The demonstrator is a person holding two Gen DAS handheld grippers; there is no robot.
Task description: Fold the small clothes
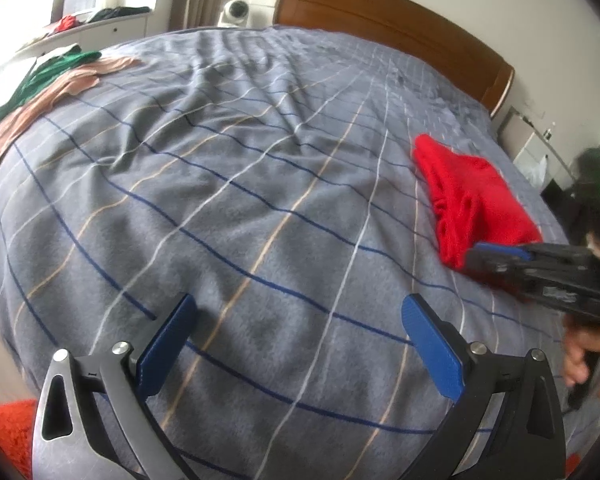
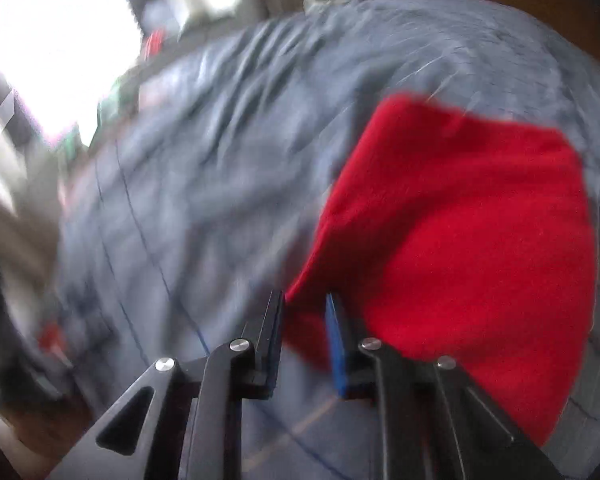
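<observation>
A red garment (image 1: 474, 204) lies folded on the right side of the grey checked bed cover (image 1: 236, 184). In the right wrist view, which is blurred, the garment (image 2: 460, 232) fills the right half. My right gripper (image 2: 304, 304) has its jaws partly closed around the garment's near left corner, with a gap still showing between the pads. It also shows in the left wrist view (image 1: 484, 254) at the garment's near edge. My left gripper (image 1: 300, 308) is wide open and empty above bare cover, left of the garment.
A green garment (image 1: 40, 76) and a beige one (image 1: 60, 92) lie at the bed's far left edge. A wooden headboard (image 1: 380, 20) stands behind. A white dresser (image 1: 100, 28) with clothes and a nightstand (image 1: 528, 140) flank the bed. An orange rug (image 1: 8, 428) lies below left.
</observation>
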